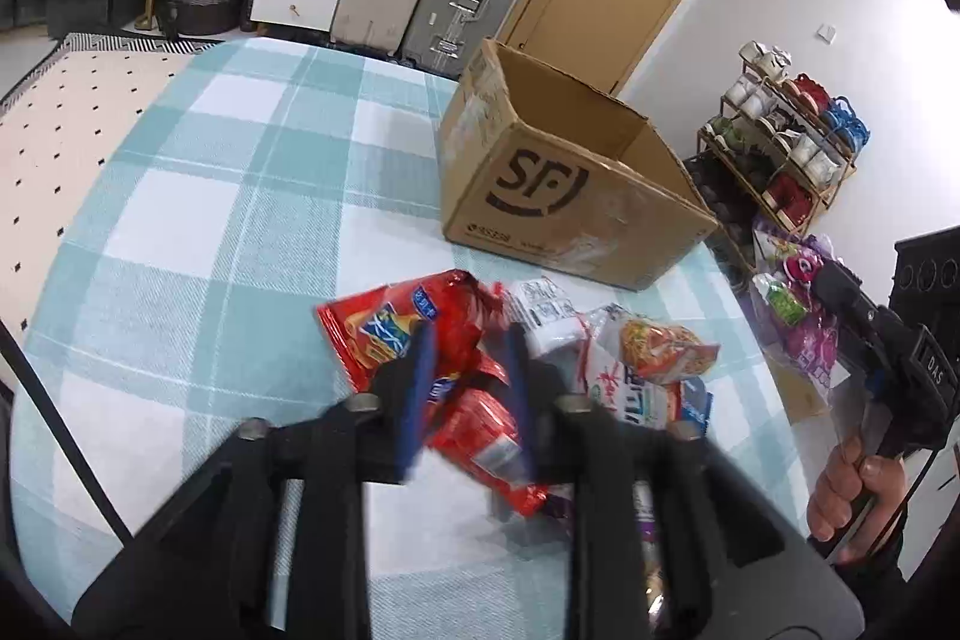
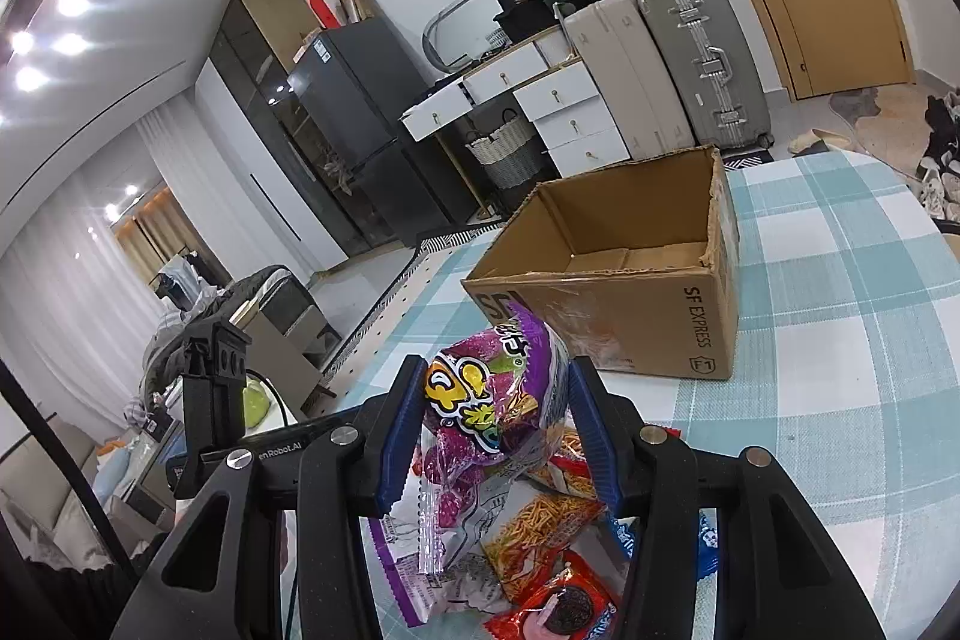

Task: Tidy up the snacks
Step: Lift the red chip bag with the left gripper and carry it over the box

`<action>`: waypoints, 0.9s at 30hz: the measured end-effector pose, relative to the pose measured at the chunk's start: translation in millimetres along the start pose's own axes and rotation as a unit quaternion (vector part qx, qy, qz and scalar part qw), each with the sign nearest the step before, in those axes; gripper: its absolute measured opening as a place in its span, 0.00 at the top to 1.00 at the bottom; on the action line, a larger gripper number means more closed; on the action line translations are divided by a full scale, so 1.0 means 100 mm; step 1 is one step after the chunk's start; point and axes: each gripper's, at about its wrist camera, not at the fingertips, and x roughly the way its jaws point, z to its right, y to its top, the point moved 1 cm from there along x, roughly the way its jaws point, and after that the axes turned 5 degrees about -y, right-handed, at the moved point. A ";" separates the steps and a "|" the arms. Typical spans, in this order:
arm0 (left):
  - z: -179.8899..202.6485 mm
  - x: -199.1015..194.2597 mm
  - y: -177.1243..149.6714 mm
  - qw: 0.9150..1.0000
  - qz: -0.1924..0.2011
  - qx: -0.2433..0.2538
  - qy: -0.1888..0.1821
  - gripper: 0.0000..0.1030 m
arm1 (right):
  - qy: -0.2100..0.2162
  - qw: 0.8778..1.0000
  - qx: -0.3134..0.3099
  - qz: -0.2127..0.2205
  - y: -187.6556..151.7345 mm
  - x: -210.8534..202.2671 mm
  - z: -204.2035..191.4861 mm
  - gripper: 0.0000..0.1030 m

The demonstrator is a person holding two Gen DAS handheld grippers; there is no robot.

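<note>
Right claw [image 2: 492, 418] is gripping the purple bag [image 2: 486, 400] over the pile, near the empty box [image 2: 630, 316]. Left claw [image 1: 465, 370] is hanging open, unloaded, over the red bag [image 1: 414, 334] on the bench [image 1: 240, 232]. Next it probably needs carrying into the box.

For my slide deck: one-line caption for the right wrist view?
Right gripper clamps a purple snack bag before an empty brown cardboard box on the checked tablecloth.

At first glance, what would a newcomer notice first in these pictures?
The open cardboard box stands empty on the checked tablecloth. Before it lies a heap of snack packets, with a red packet on top. The right gripper holds a purple snack bag in its jaws.
</note>
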 end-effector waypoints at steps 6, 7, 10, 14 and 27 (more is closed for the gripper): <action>-0.17 0.06 0.18 1.000 0.018 -0.009 -0.018 0.21 | 0.005 1.000 0.007 -0.003 -0.05 0.00 0.01 0.53; -0.17 0.12 0.20 1.000 0.005 -0.001 -0.028 0.21 | 0.005 1.000 0.008 -0.003 -0.06 -0.01 0.02 0.53; -0.12 0.34 0.19 0.998 -0.036 0.039 -0.028 0.21 | 0.005 1.000 0.012 -0.003 -0.06 -0.01 0.04 0.53; -0.04 0.52 0.15 0.995 -0.054 0.088 -0.015 0.21 | 0.004 1.000 0.012 -0.006 -0.08 0.01 0.06 0.53; 0.09 0.84 0.10 0.980 -0.083 0.182 -0.002 0.58 | 0.000 1.000 0.020 -0.012 -0.15 0.02 0.09 0.53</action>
